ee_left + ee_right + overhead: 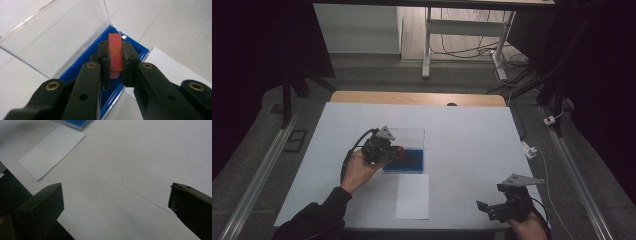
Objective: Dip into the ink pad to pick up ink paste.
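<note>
Gripping a thin red card (115,53) upright in the closed left gripper (115,71), centre frame, over the blue case (140,48); lowering squarely, right gripper (116,202) idling wide open

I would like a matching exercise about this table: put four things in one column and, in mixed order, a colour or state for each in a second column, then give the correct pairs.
Things:
1. left hand-held gripper
2. right hand-held gripper
3. box tray
4. box lid

Descriptions:
A. clear, swung open
B. blue
C. jaws wide apart, nothing between them
D. shut on a red card

Pairs: 1-D, 2-C, 3-B, 4-A
</note>
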A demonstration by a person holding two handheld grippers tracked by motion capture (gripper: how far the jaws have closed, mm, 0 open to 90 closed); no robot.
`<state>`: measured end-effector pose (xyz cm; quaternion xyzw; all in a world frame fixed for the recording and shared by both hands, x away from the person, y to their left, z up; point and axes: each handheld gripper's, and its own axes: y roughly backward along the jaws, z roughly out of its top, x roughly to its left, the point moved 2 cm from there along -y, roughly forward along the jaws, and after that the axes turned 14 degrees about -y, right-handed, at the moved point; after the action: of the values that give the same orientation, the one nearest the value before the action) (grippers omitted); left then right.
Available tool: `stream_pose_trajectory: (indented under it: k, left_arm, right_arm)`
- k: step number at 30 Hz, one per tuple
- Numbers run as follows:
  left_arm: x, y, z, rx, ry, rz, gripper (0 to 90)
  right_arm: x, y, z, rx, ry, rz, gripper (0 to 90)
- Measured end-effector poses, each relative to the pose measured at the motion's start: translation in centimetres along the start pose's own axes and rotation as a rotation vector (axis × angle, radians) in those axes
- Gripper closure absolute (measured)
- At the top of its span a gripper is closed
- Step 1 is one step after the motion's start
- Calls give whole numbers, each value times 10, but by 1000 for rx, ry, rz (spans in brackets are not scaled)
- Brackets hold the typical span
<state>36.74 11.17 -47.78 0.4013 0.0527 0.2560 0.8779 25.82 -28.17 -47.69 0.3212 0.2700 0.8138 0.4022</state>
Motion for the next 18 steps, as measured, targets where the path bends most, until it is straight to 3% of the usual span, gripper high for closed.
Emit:
stream_pose_trajectory:
  k: [4, 10, 18]
  left_arm:
    - [1, -2, 2, -2, 9, 0, 798]
    - [0, -11, 3, 36, 6, 21, 798]
    - [2, -25, 0, 59, 7, 1, 798]
  right_arm:
    - [-1, 0, 0, -1, -2, 0, 3]
    - [0, 0, 0, 5, 0, 3, 3]
    - [0, 0, 0, 8, -1, 2, 3]
